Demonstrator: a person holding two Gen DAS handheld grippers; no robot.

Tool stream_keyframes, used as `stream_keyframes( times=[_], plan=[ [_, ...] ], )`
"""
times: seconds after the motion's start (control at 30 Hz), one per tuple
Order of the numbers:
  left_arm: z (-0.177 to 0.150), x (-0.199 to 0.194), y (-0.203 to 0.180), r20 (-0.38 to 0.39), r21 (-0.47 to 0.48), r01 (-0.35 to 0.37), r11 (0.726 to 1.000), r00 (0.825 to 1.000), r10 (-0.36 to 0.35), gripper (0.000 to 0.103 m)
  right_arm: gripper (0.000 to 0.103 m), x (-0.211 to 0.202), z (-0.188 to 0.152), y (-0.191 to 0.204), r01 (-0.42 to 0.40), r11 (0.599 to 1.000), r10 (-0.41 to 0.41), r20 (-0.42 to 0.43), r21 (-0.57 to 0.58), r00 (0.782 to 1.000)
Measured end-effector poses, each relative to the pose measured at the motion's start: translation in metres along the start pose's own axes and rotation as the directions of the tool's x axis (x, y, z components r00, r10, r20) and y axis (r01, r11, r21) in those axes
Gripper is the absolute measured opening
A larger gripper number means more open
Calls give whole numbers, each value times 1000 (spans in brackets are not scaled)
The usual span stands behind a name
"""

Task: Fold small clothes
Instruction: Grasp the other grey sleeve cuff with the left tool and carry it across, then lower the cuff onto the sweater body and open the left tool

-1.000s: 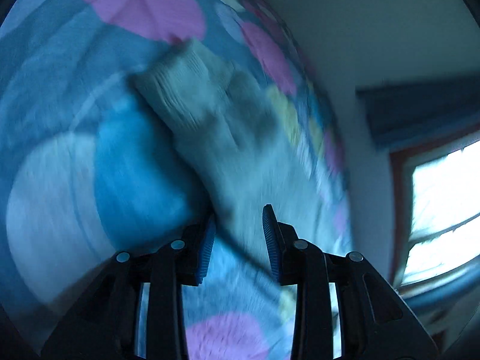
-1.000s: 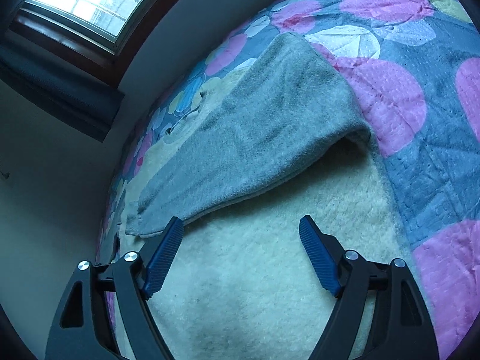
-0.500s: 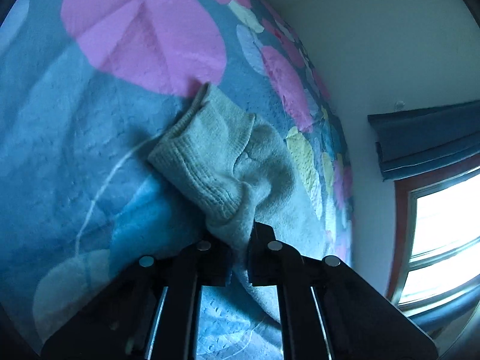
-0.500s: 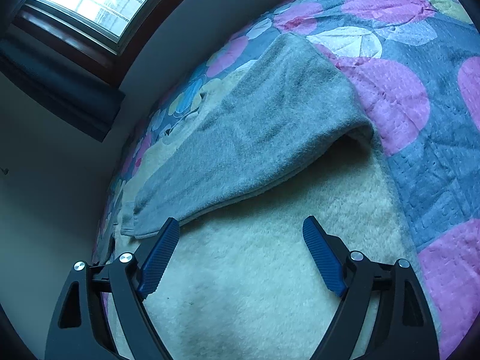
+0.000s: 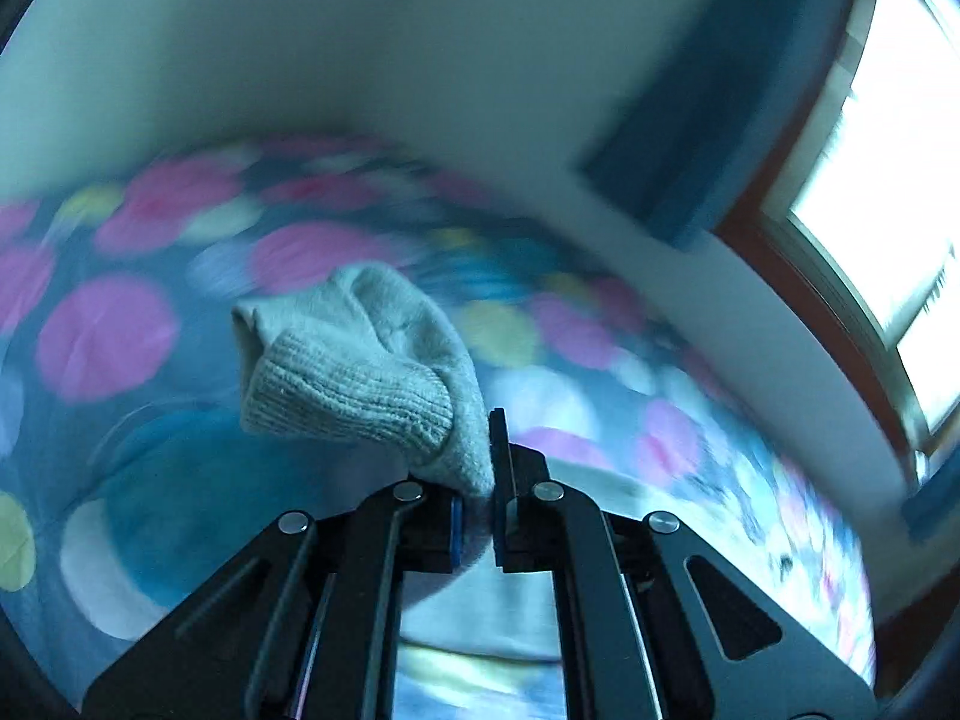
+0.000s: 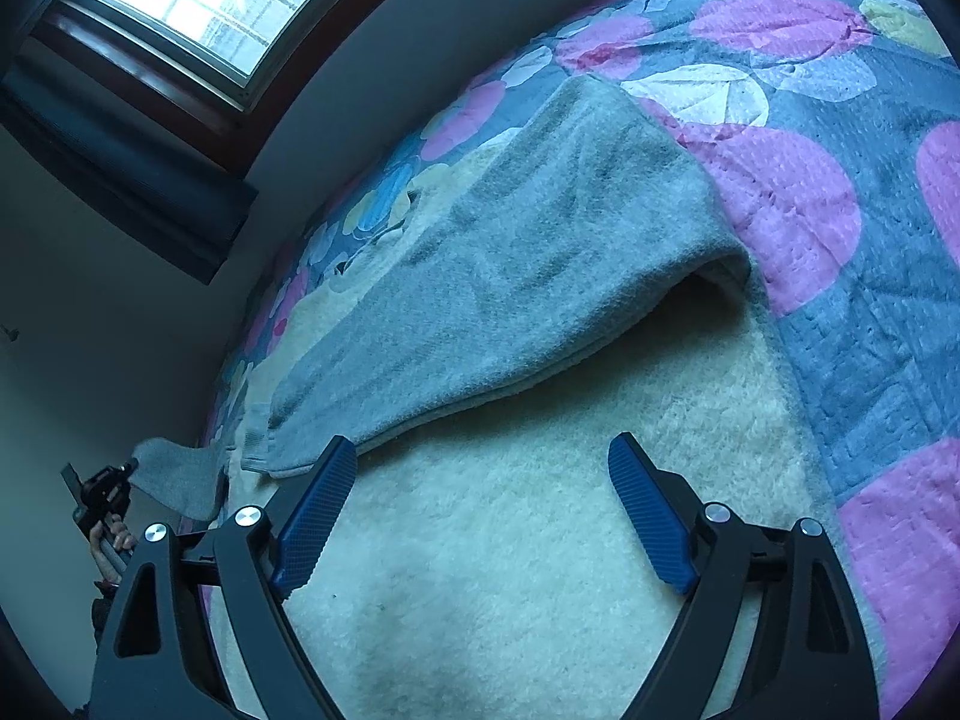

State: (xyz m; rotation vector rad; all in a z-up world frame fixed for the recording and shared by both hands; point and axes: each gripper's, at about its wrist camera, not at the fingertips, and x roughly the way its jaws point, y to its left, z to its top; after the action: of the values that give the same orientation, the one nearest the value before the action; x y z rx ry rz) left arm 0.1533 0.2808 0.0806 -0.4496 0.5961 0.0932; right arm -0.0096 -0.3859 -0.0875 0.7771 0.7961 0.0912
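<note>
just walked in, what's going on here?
A person is folding a small grey garment on a bed with a spotted quilt, one handheld gripper in each hand. The left gripper is shut on a ribbed cuff of the garment and holds it up off the quilt. The right gripper is open, with nothing between its pads, above the garment's cream fleecy inner side. A grey panel is already turned over that lining.

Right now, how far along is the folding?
Done: one flap of the grey garment is folded over its cream lining on the bedspread. In hand: the left gripper is shut on a ribbed cuff, raised. Left: the open right gripper holds nothing; the fold isn't finished.
</note>
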Motion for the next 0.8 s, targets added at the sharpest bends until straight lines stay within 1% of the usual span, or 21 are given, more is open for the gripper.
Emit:
stream_keyframes(
  times=[0.03, 0.1, 0.17, 0.23, 0.27, 0.33, 0.4, 0.47, 0.6, 0.63, 0.67, 0.73, 0.8],
  plan=[
    [-3, -1, -31, 2, 54, 19, 998, 1000, -19, 6, 85, 0, -1, 0, 1, 1000, -1, 1, -2, 1000],
    [-13, -3, -83, -6, 133, 72, 988, 997, -72, 6, 85, 0, -1, 0, 2, 1000, -2, 0, -5, 1000],
    [-30, -4, -138, -32, 206, 135, 969, 991, -131, 6, 85, 0, -1, 1, 1, 1000, -1, 2, -6, 1000],
    [-52, -1, -191, -69, 268, 205, 941, 979, -193, 6, 85, 0, -2, 0, 1, 1000, -1, 2, -9, 1000],
    [-64, 0, -213, -81, 295, 227, 928, 974, -213, 6, 85, 1, -2, 1, 1, 1000, -1, 2, -10, 1000],
    [-92, 7, -265, -109, 373, 253, 893, 967, -229, 6, 85, 1, -2, 1, -1, 1000, 1, 4, -12, 1000],
    [-123, 16, -306, -150, 411, 284, 866, 958, -243, 6, 85, 1, -2, 2, -1, 1000, 1, 4, -17, 1000],
    [-153, 30, -338, -204, 432, 310, 847, 948, -243, 6, 85, 1, -2, 2, -4, 1000, 4, 5, -16, 1000],
    [-217, 56, -390, -295, 478, 331, 814, 933, -206, 6, 85, 0, -3, 0, -16, 1000, 16, 10, -8, 1000],
    [-230, 61, -397, -316, 488, 338, 805, 928, -198, 6, 85, 0, -3, 0, -18, 1000, 18, 10, -6, 1000],
    [-246, 68, -404, -348, 500, 350, 792, 919, -187, 6, 85, 0, -3, 0, -20, 1000, 20, 11, -5, 1000],
    [-271, 77, -410, -394, 521, 362, 773, 905, -159, 6, 85, 0, -3, 0, -23, 1000, 23, 12, -4, 1000],
    [-291, 84, -416, -425, 550, 371, 748, 896, -133, 8, 85, 0, -4, -1, -25, 1000, 25, 13, -2, 1000]
  ],
)
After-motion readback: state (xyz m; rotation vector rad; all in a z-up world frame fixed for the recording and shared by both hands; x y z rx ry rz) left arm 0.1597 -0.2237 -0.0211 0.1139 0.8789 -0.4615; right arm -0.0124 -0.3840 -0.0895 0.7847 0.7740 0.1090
